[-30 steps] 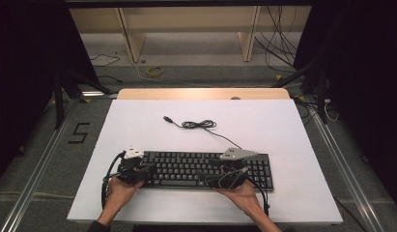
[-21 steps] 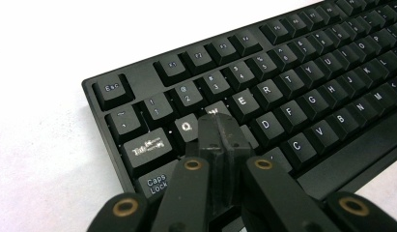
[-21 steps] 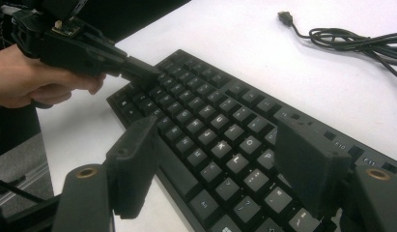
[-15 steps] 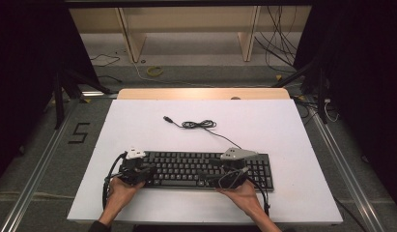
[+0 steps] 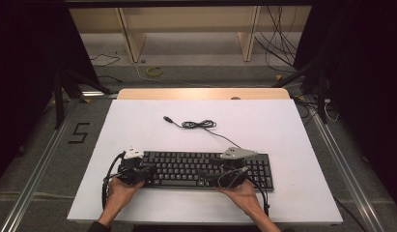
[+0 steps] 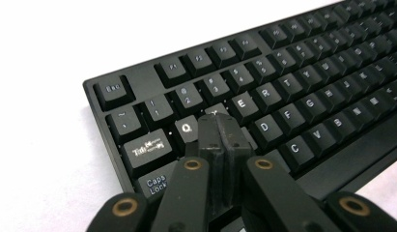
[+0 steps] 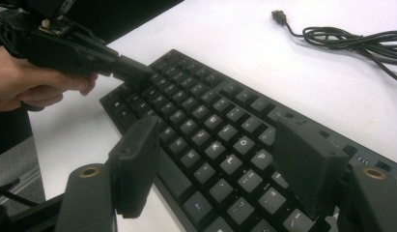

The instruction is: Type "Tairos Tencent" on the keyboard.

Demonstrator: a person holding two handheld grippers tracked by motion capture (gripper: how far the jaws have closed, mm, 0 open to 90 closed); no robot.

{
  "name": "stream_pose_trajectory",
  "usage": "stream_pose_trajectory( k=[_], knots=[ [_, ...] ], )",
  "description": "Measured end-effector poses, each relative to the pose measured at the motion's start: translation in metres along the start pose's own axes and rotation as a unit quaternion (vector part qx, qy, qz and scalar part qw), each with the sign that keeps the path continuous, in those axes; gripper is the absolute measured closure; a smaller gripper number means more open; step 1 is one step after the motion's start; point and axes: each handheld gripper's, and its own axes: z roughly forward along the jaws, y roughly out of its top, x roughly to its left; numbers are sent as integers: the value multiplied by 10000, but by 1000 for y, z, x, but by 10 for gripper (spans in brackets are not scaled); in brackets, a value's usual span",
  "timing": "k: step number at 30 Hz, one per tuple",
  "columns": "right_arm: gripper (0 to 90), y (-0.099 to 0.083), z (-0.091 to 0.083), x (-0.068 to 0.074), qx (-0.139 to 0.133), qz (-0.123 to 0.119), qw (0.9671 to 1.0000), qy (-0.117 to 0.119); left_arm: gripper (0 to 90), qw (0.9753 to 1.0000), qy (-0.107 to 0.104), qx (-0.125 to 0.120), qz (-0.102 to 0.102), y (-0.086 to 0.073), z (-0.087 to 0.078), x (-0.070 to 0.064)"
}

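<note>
Black keyboard (image 6: 283, 92) under closed left gripper (image 6: 219, 126); right gripper (image 7: 225, 159) spread above.

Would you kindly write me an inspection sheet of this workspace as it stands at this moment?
Surface: white table, wooden strip along its far edge.
Job's things: black keyboard lying flat near the front edge.
Clutter: nothing seen.
Grippers: left claw shut, its tip over the key beside Q, contact cannot be told; right claw open, jaws wide apart above the keyboard's right half.
Cables: keyboard cable loosely coiled behind the keyboard, its plug lying free on the table; a cable trails from each gripper.
Surroundings: wooden frame beyond the table, loose wires on the floor, a "5" marked on the floor at left.
</note>
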Motion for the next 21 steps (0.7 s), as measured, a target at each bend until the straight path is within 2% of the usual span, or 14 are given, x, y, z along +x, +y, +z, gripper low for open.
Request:
stream_pose_trajectory(
  k=[12, 21],
  knots=[
    [349, 1, -1, -1, -21, 12, 10000, -1, 757, 9990, -197, -391, -77, 0, -13, -3],
    [353, 2, 0, -2, -28, 2, 10000, -20, 538, 9969, -335, -672, -240, -2, -23, -5]
  ],
)
